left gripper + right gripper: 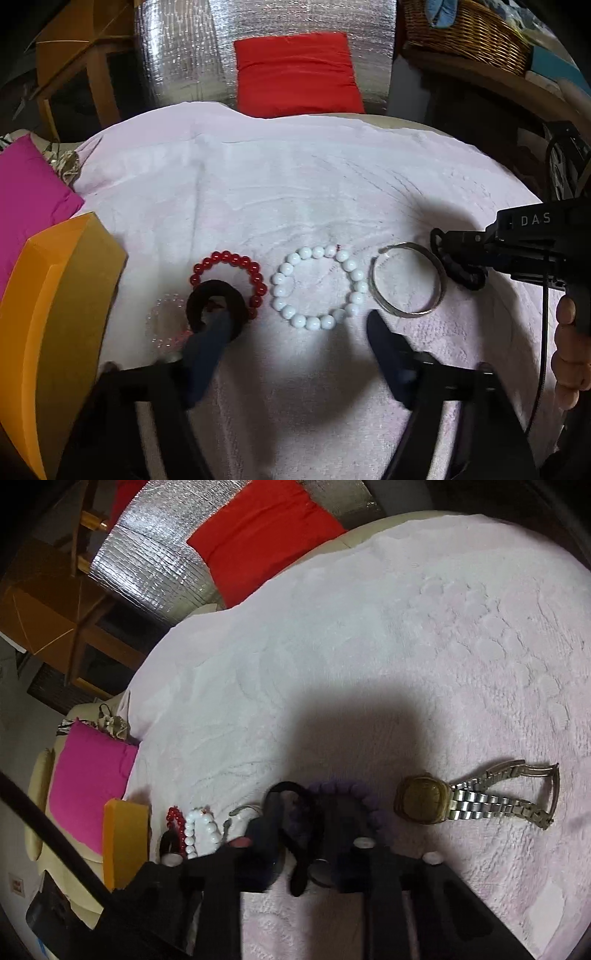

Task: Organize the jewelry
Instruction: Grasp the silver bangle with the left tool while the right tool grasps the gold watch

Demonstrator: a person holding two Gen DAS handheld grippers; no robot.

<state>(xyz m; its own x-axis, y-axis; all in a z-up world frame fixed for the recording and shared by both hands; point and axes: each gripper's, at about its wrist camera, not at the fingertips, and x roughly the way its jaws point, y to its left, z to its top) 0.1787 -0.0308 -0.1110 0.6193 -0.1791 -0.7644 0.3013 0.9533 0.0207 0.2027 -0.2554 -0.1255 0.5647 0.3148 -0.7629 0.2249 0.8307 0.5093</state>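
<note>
On the pale pink towel lie a red bead bracelet, a white bead bracelet, a silver bangle and a faint clear bead bracelet. My left gripper is open, straddling the near side of the white bracelet. Its left fingertip overlaps a black hair tie resting on the red bracelet. My right gripper is shut on another black hair tie, over a purple bead bracelet. A gold-faced watch lies to its right.
An orange box stands at the towel's left edge with a pink cushion behind it. A red cushion and silver foil sheet sit beyond the towel. A wicker basket is at the far right.
</note>
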